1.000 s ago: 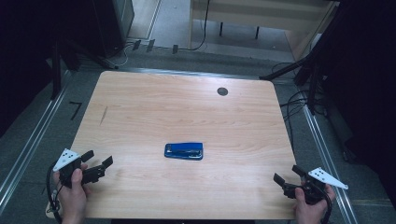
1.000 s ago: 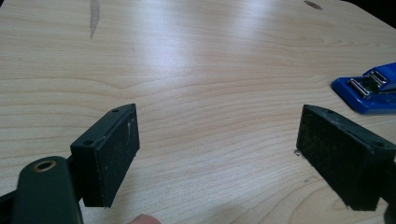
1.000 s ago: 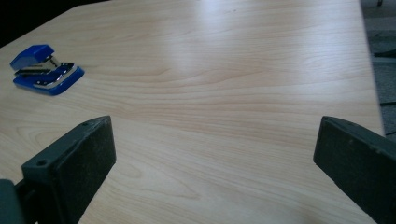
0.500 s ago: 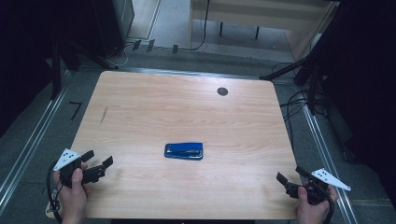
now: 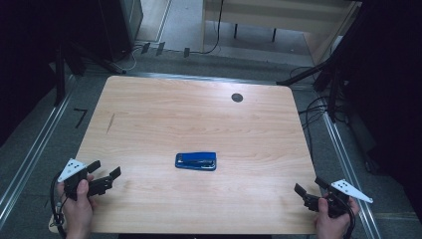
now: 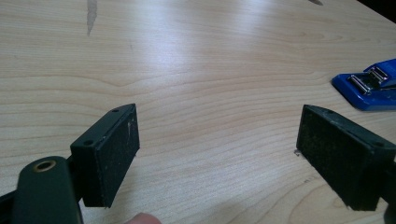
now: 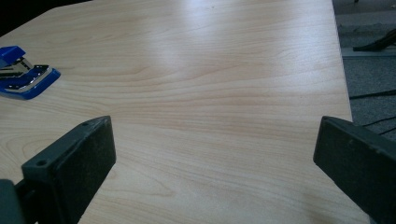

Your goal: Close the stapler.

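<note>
1. Left gripper (image 5: 105, 179): jaws spread wide, nothing between them but bare wood. Parked at the near-left corner of the tabletop (image 5: 199, 119), low over the surface, aimed inward toward the middle.
2. Right gripper (image 5: 309, 190): jaws likewise wide open, empty. Sits at the near-right corner, close to the right edge, also aimed inward.
3. Blue stapler (image 5: 195, 161): lying flat, closed, long axis running left-right, a bit nearer than centre. Roughly midway between the two grippers, well apart from both. Seen at the right edge of the left gripper view (image 6: 369, 84) and the left edge of the right gripper view (image 7: 23, 74), metal parts facing up.
4. Step, as a judgement: pre-reach. Nothing grasped, nothing touched, approach not yet begun.
5. Next move likely calls for: bringing one gripper in across the wood, lining jaws across the stapler's narrow width, then closing. Low body, so jaws need to come down near the surface. Smooth plastic could slide or pivot if pinched off-centre; second gripper could steady it.
6. Surroundings: dark round grommet (image 5: 237, 97) near the far edge, a dark streak (image 5: 110, 123) in the wood on the left. Both well away from the stapler.
7. Obstructions: none on either approach path. Cables (image 5: 318, 112) on the floor beyond the right edge, off the work area.
</note>
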Demonstrator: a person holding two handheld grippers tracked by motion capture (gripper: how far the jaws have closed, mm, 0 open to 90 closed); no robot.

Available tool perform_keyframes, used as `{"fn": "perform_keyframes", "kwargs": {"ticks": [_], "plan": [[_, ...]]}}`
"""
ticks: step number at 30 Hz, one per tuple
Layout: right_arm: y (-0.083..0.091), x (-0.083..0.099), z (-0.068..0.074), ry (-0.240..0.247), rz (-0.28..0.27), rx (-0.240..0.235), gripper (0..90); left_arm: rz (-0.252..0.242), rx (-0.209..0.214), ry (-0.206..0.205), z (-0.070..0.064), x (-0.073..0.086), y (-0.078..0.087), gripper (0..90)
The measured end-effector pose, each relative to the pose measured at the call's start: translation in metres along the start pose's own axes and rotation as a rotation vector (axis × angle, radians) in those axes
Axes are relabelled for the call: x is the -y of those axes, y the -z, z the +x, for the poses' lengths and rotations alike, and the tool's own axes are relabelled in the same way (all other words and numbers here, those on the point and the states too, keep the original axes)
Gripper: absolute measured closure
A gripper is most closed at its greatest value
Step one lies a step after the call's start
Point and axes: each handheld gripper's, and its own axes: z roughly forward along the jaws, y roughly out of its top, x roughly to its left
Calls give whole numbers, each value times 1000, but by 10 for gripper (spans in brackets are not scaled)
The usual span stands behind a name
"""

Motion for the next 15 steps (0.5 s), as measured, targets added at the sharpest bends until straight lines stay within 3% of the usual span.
{"fn": "perform_keyframes", "kwargs": {"ticks": [15], "plan": [[-1,0,0,-6,6,2,0,1,0,-2,0,0,0,136]]}}
